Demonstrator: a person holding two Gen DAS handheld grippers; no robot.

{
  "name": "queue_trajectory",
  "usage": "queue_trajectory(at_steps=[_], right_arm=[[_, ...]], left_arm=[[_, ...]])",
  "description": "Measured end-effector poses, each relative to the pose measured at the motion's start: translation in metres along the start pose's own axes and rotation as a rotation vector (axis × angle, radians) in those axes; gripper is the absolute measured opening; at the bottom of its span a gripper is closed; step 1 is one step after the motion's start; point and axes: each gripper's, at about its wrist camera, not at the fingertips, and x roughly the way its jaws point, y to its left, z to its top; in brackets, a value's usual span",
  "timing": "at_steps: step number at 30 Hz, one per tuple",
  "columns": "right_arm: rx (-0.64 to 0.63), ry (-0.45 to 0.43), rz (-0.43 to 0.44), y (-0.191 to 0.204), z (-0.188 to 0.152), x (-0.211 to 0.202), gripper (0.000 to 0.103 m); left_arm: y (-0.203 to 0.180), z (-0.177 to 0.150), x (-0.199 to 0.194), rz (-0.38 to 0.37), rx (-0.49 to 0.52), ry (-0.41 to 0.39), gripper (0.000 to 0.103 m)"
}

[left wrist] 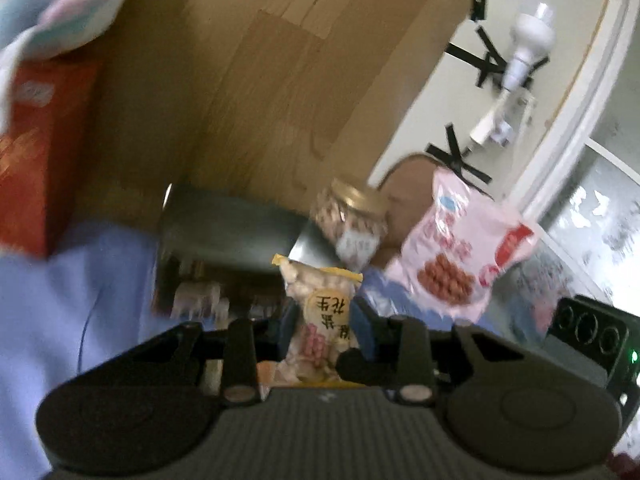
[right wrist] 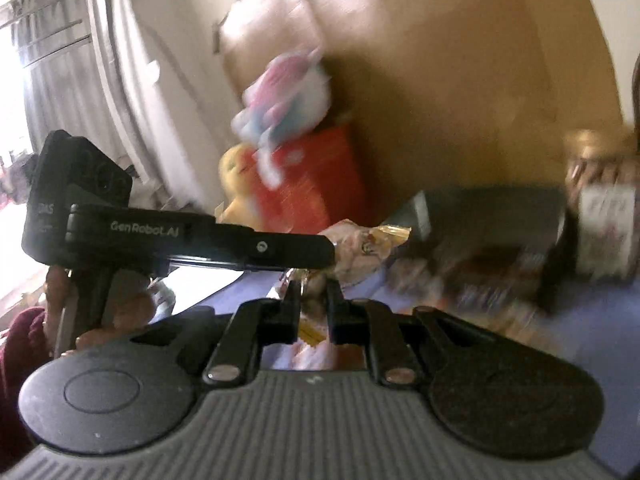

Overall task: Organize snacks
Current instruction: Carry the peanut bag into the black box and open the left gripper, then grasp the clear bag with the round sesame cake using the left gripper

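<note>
A pale peanut packet (left wrist: 320,320) with a yellow sealed edge is sitting clamped between the narrowed fingers of the left gripper (left wrist: 322,326), held clear of the blue cloth (left wrist: 60,300) below. Just beside it, a pink snack bag (left wrist: 460,256) printed with round brown pieces is hanging in the air, pinched at its lower edge by the right gripper (right wrist: 314,300), whose fingers (right wrist: 294,304) are standing close together on it in the right wrist view.

Behind both packets, a jar (left wrist: 348,220) with a gold lid is standing next to a dark open bin (left wrist: 224,240) on the cloth, against a wooden headboard (left wrist: 280,80).

The left wrist view alone is showing the pink bag's printed face, a white fixture (left wrist: 524,48) taped to the wall, and a frosted window (left wrist: 600,216). The right wrist view alone is showing the person's hand (right wrist: 100,300) gripping the left gripper's handle, a dark red sleeve (right wrist: 16,352), a grey curtain (right wrist: 80,80), a yellow stuffed toy (right wrist: 236,184) and a pastel plush toy (right wrist: 288,92) resting on a red box (right wrist: 316,184). Both views are blurred.
</note>
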Motion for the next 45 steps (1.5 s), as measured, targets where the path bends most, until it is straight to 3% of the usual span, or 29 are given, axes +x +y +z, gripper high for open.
queue_trajectory(at_steps=[3,7,10,11,13,17,21,23,25,26,29,34,39,41,44,45], right_arm=[[0.007,-0.034,-0.045,-0.030,0.016,0.023,0.016],[0.042,-0.049,-0.095,-0.067,0.019,0.055,0.016],[0.054,-0.059,-0.149,-0.086,0.012,0.066,0.022],[0.063,-0.058,-0.160,-0.090,0.011,0.065,0.029],[0.089,-0.069,-0.176,-0.097,0.006,0.057,0.040],[0.142,-0.059,-0.159,-0.105,0.004,0.029,0.040],[0.197,0.067,-0.136,-0.103,-0.021,0.015,0.040],[0.209,0.115,-0.142,-0.100,-0.036,0.015,0.047],[0.231,0.141,-0.128,-0.096,-0.047,0.017,0.043],[0.229,0.149,-0.116,-0.091,-0.048,0.018,0.032],[0.222,0.142,-0.129,-0.079,-0.047,0.010,0.019],[0.225,0.110,-0.123,-0.061,-0.051,-0.037,0.017],[0.285,0.125,-0.114,-0.064,-0.064,-0.086,0.017],[0.277,0.109,-0.177,-0.067,-0.073,-0.110,0.021],[0.264,0.059,-0.410,-0.077,-0.085,-0.132,0.044],[0.276,0.050,-0.462,-0.081,-0.090,-0.139,0.045]], left_arm=[[0.014,0.028,0.040,0.011,-0.004,0.006,0.030],[0.033,0.039,0.087,0.051,-0.020,0.021,0.031],[0.043,0.035,0.107,0.097,-0.025,0.026,0.037],[0.044,0.034,0.109,0.100,-0.027,0.023,0.038],[0.045,0.031,0.104,0.085,-0.037,0.029,0.039],[0.047,0.014,0.063,0.062,-0.058,-0.010,0.039],[0.049,-0.015,0.027,0.065,-0.097,-0.015,0.041],[0.049,-0.030,0.016,0.053,-0.125,-0.006,0.041],[0.045,-0.042,0.006,0.065,-0.131,-0.010,0.041],[0.041,-0.046,0.004,0.073,-0.128,-0.015,0.041],[0.035,-0.056,-0.007,0.070,-0.130,-0.010,0.041],[0.016,-0.069,-0.016,0.087,-0.090,0.017,0.041],[-0.016,-0.086,-0.022,0.028,-0.026,0.032,0.047],[-0.030,-0.092,-0.020,0.010,-0.009,0.040,0.047],[-0.047,-0.099,-0.009,0.005,0.000,0.069,0.047],[-0.053,-0.102,-0.004,0.004,0.006,0.081,0.047]])
